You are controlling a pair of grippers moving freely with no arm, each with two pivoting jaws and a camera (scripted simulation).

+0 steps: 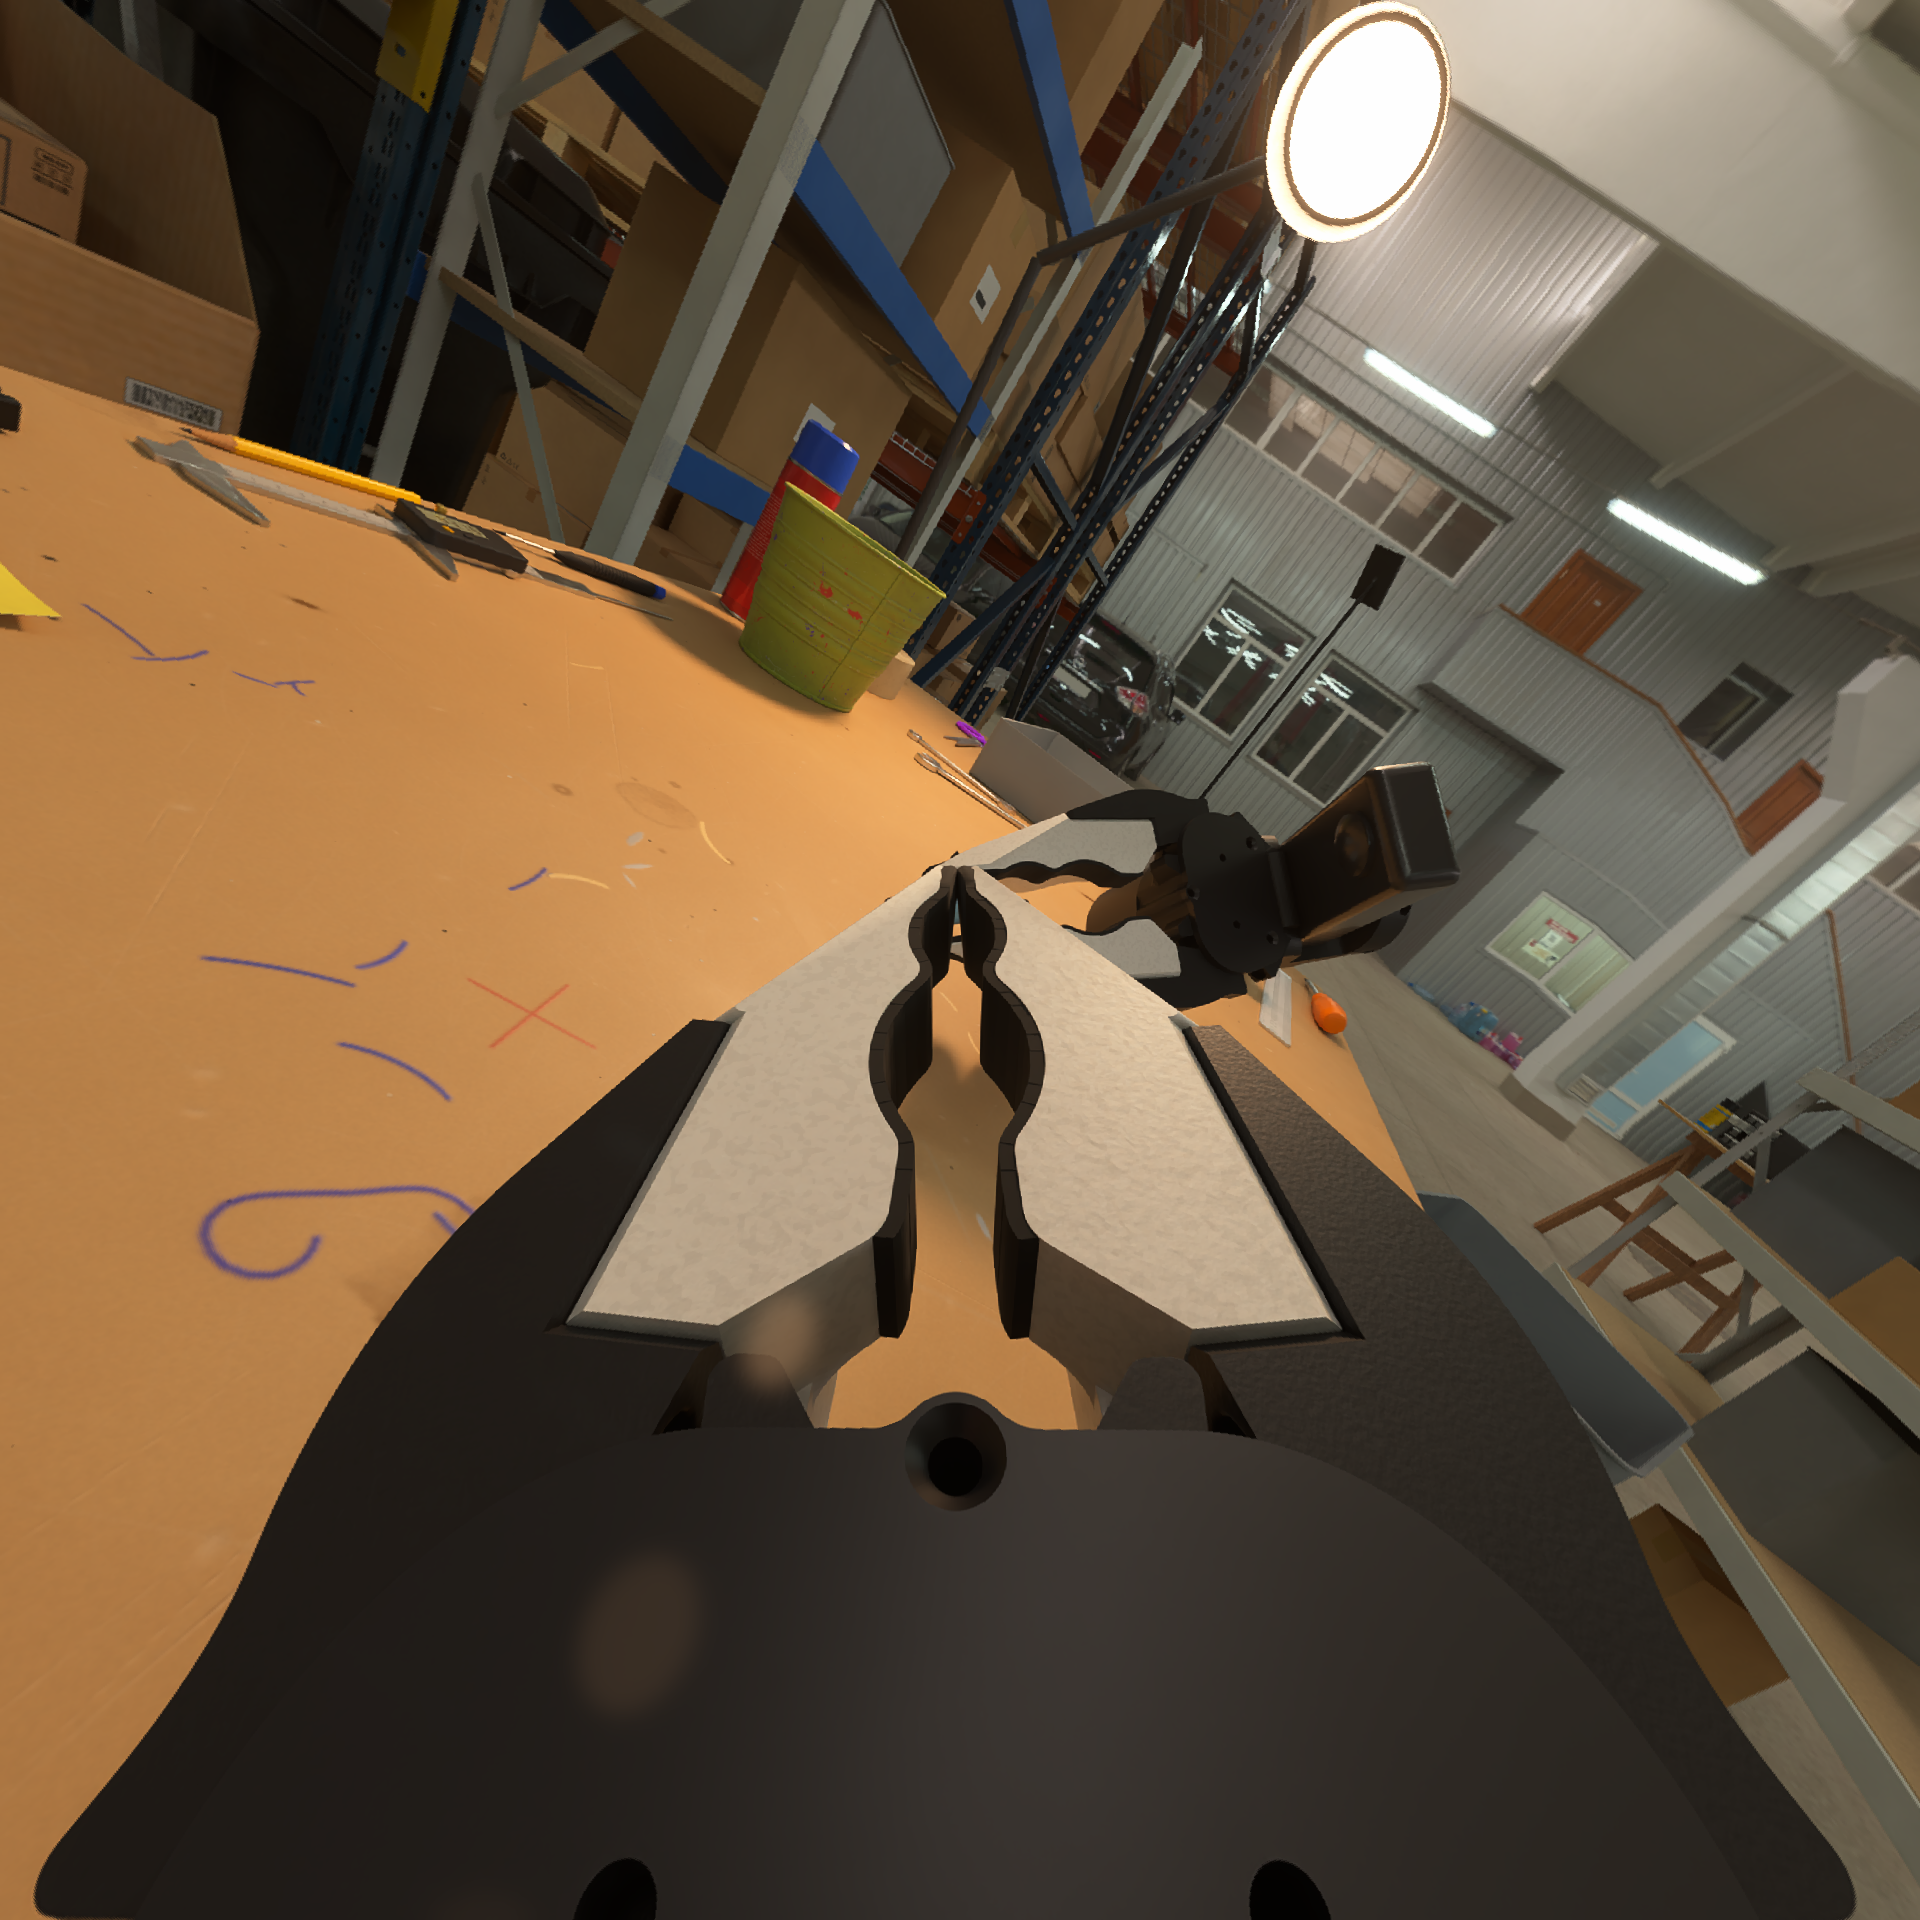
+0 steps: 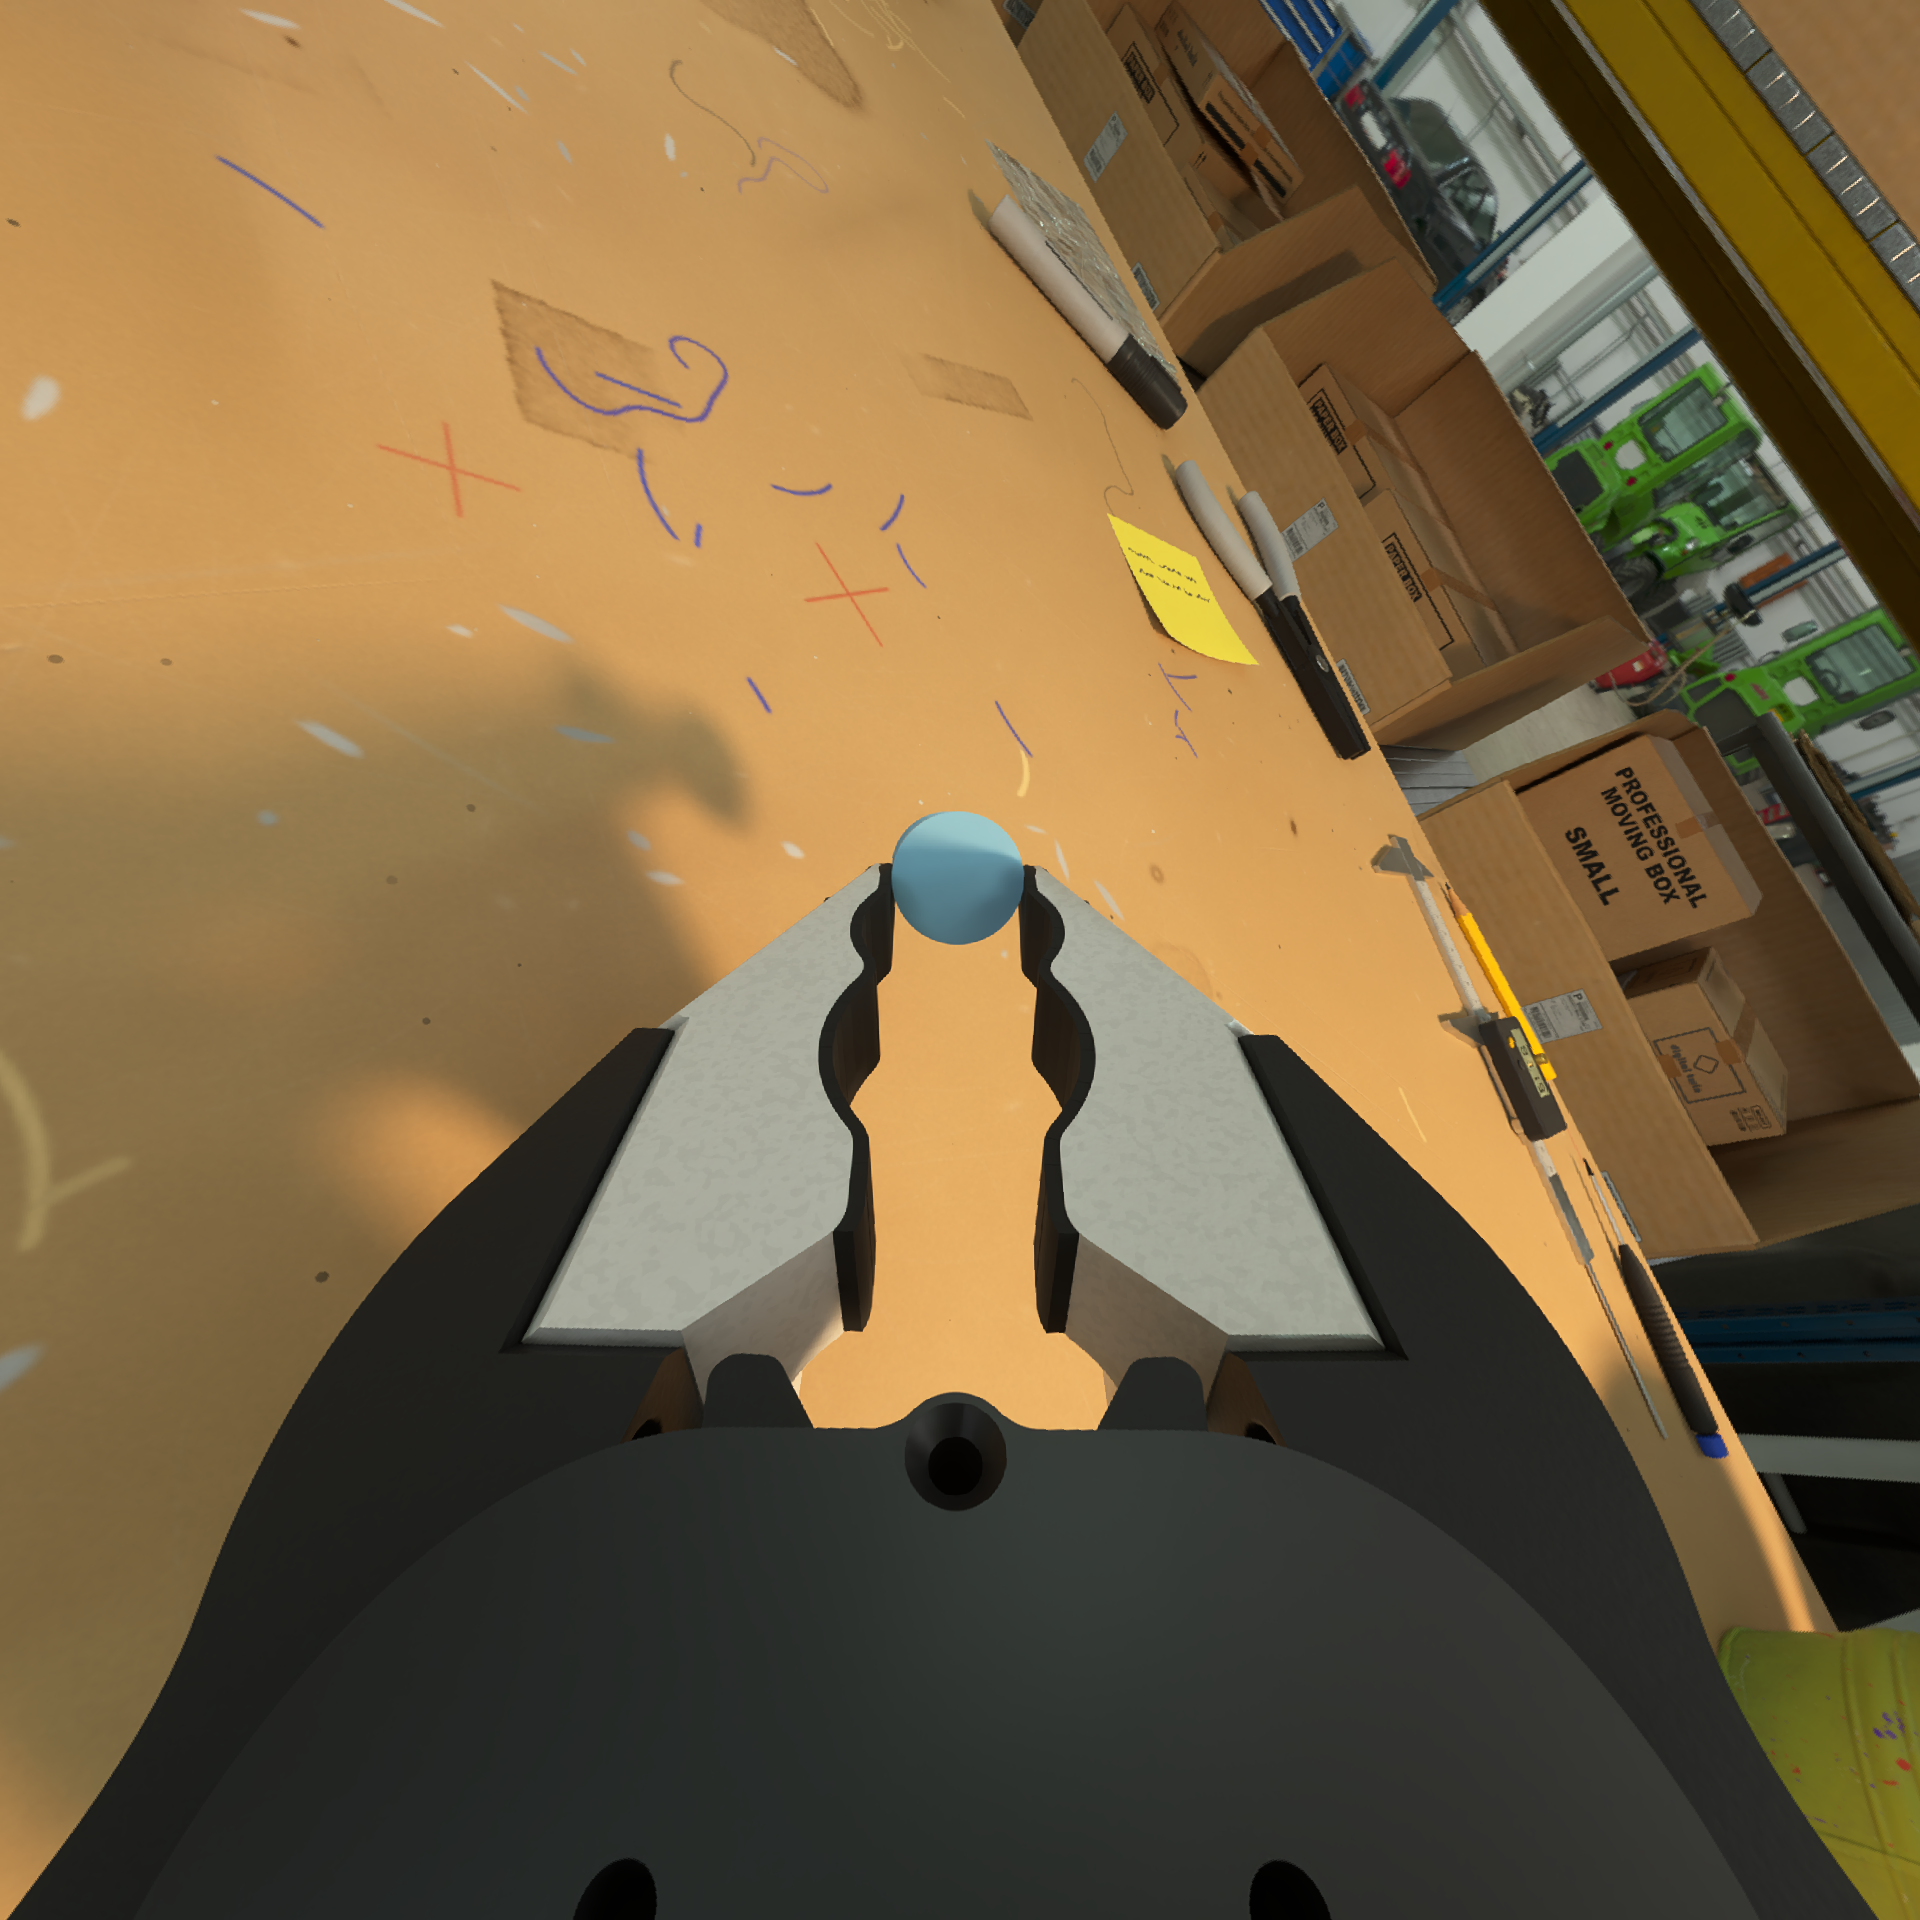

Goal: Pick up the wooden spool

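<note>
My right gripper [image 2: 956, 883] is shut on a light blue round object [image 2: 957, 878], pinched between its fingertips above the orange worktable [image 2: 520, 727]. No wood-coloured spool shows in either view. My left gripper [image 1: 956, 883] is shut and empty, low over the table [image 1: 416, 831]. In the left wrist view the right gripper [image 1: 966, 862] reaches in from the right, its fingertips almost meeting mine. The blue object is hidden there behind my fingertips.
A green bucket [image 1: 831, 613] and a red spray can with a blue cap [image 1: 800, 488] stand at the table's far edge. A ruler and caliper [image 1: 457, 530] lie nearby. A yellow note [image 2: 1179, 603], markers [image 2: 1226, 540] and cardboard boxes [image 2: 1610, 852] line the right edge.
</note>
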